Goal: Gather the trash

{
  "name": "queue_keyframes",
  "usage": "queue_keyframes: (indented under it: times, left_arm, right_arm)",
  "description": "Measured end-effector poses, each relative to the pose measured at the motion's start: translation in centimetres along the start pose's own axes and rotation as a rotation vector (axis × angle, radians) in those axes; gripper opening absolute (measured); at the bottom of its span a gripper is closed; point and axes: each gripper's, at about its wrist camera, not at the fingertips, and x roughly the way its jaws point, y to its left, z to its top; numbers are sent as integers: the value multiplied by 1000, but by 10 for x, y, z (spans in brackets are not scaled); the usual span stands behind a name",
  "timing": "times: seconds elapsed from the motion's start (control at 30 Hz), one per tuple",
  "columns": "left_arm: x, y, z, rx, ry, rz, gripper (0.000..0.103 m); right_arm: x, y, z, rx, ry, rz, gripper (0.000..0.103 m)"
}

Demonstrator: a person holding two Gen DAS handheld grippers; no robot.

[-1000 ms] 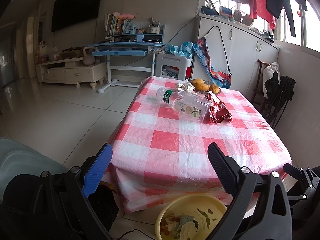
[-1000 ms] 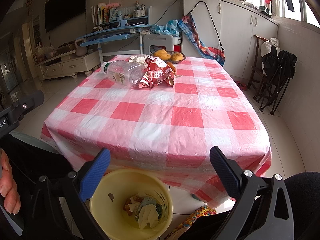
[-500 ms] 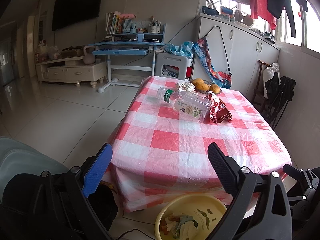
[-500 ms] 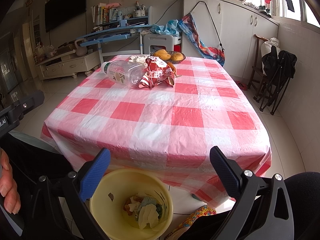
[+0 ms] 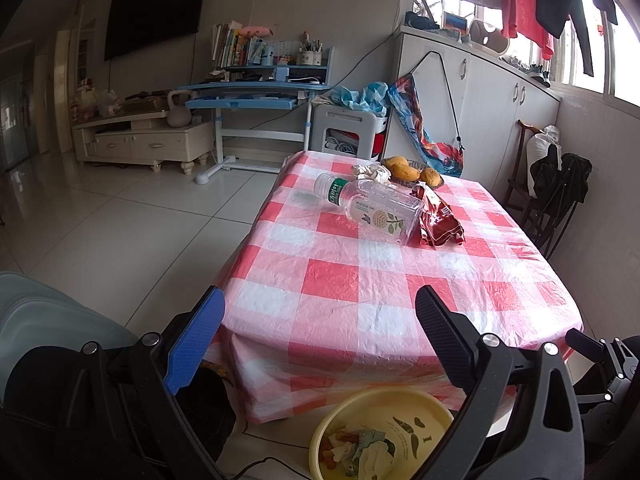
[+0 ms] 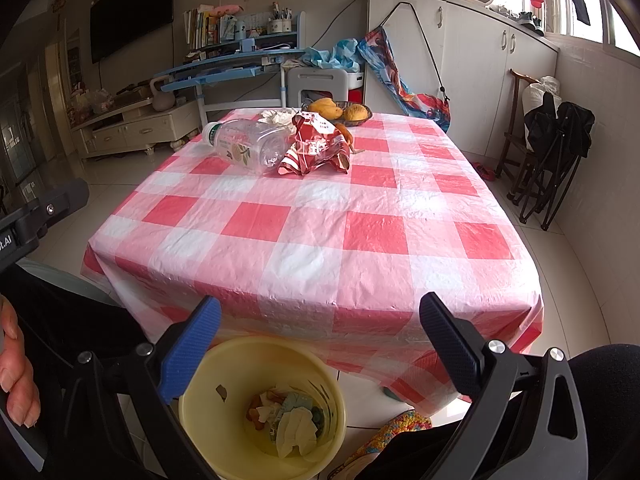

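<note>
A clear plastic bottle (image 5: 376, 206) (image 6: 248, 145) lies on its side at the far part of the red-checked table (image 5: 384, 280) (image 6: 320, 224). A red crumpled snack bag (image 5: 438, 226) (image 6: 316, 147) lies against it, and a crumpled white tissue (image 5: 370, 171) (image 6: 276, 116) lies behind. A yellow bin (image 5: 380, 432) (image 6: 264, 404) with paper scraps inside stands on the floor at the table's near edge. My left gripper (image 5: 320, 332) and right gripper (image 6: 320, 340) are both open and empty, held above the bin, well short of the trash.
A dish of mangoes (image 5: 412, 172) (image 6: 338, 112) sits at the table's far end. A folded chair with a black bag (image 6: 556, 148) stands by the right wall. White cabinets (image 6: 472, 48), a blue desk (image 5: 256, 92) and a TV bench (image 5: 144, 140) line the back.
</note>
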Motion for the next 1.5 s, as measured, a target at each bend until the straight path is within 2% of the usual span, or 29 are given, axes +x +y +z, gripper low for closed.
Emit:
queue_keyframes:
  times: [1.0, 1.3, 1.5]
  left_arm:
    - [-1, 2, 1, -12, 1, -3, 93]
    - [5, 15, 2, -105, 20, -7, 93]
    - [17, 22, 16, -139, 39, 16, 93]
  right_arm:
    - [1, 1, 0, 10, 2, 11, 95]
    - [3, -6, 24, 61, -1, 84, 95]
    - [29, -2, 48, 60, 16, 128, 95]
